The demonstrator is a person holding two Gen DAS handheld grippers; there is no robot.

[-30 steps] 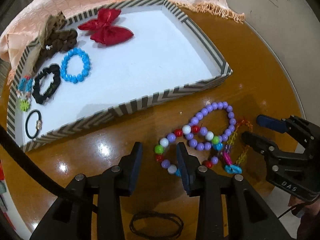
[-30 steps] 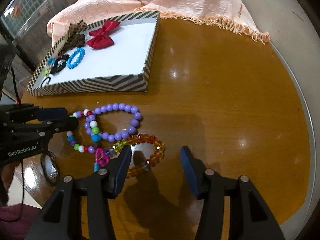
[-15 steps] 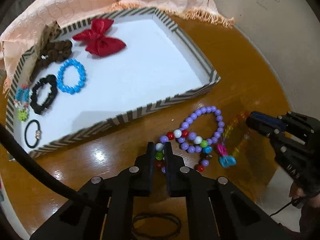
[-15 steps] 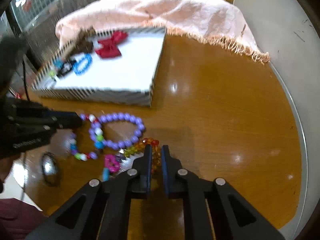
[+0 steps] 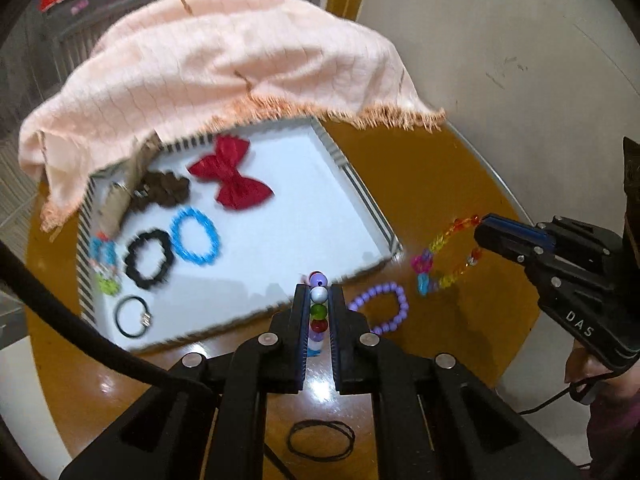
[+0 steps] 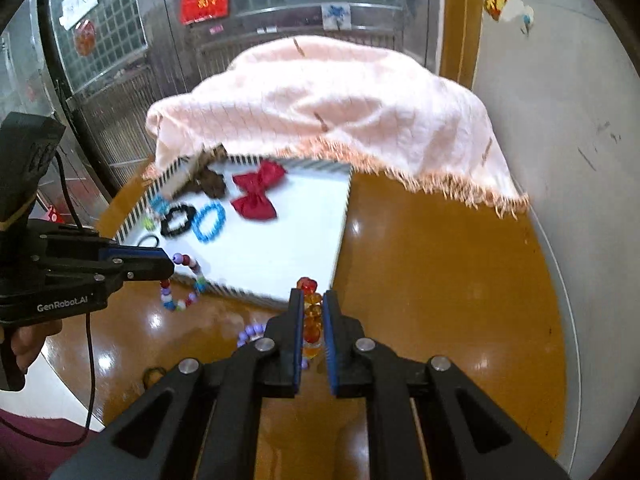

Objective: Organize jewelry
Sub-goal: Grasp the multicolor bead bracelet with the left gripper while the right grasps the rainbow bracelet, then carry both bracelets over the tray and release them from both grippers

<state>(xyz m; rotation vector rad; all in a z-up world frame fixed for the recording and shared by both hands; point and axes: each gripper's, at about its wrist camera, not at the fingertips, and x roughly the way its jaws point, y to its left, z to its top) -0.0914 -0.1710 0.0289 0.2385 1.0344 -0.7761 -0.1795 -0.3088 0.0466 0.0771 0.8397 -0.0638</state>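
My left gripper (image 5: pixel 319 292) is shut on a multicoloured bead bracelet (image 5: pixel 319 312) and holds it above the table; from the right wrist view it hangs from that gripper (image 6: pixel 182 284). My right gripper (image 6: pixel 311 300) is shut on an orange crystal bracelet (image 6: pixel 311 320), which dangles in the left wrist view (image 5: pixel 448 248) with a pink charm. A purple bead bracelet (image 5: pixel 382 306) lies on the round brown table (image 5: pixel 452 184). The striped white tray (image 5: pixel 280 216) holds a red bow (image 5: pixel 232 180), blue bracelet (image 5: pixel 195 236) and black scrunchie (image 5: pixel 148 258).
A pink fringed cloth (image 5: pixel 216 68) covers the tray's far edge. A thin black hair tie (image 5: pixel 320 440) lies on the table near me. The tray also holds a brown scrunchie (image 5: pixel 164 190), a black elastic (image 5: pixel 132 316) and small colourful pieces at its left side.
Both grippers closed on their bracelets and have lifted them off the table. The purple bracelet stayed on the table.
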